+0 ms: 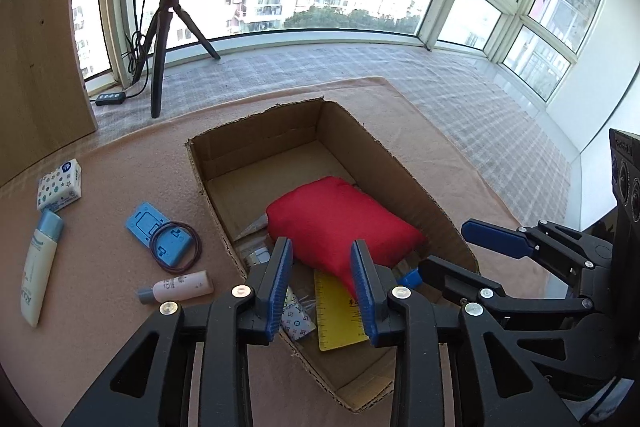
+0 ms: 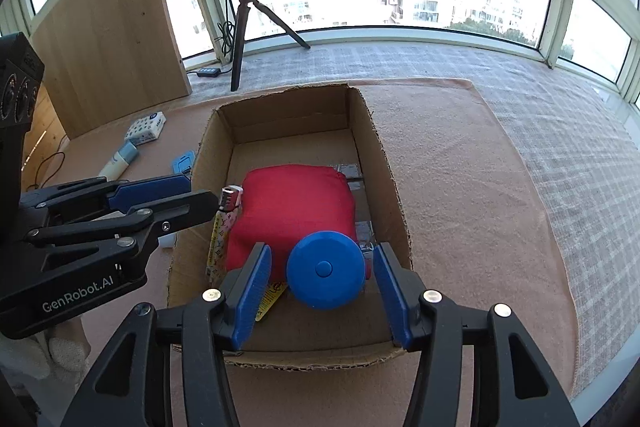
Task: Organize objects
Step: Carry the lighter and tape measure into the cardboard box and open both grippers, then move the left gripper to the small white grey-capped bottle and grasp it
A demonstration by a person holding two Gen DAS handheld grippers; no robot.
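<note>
An open cardboard box point(image 1: 256, 131) stands on the pinkish mat. A red pouch point(image 1: 340, 223) lies in it over a yellow ruler point(image 1: 336, 323) and a patterned lighter point(image 2: 226, 219). My left gripper point(image 1: 321, 244) hovers open over the pouch's near corner, with nothing pinched. In the right wrist view a round blue disc point(image 2: 326, 269) rests against the pouch point(image 2: 292, 203) inside the box point(image 2: 384, 163). My right gripper point(image 2: 322, 247) stands open around the disc, with a gap showing at each pad. The left gripper point(image 2: 202, 189) reaches in from the left.
Left of the box on the mat lie a tissue pack point(image 1: 59, 183), a white tube with a blue cap point(image 1: 40, 267), a blue plastic piece with hair ties point(image 1: 160, 239) and a small pink bottle point(image 1: 180, 285). A ring-light tripod point(image 1: 160, 39) and a wooden panel point(image 1: 36, 67) stand behind.
</note>
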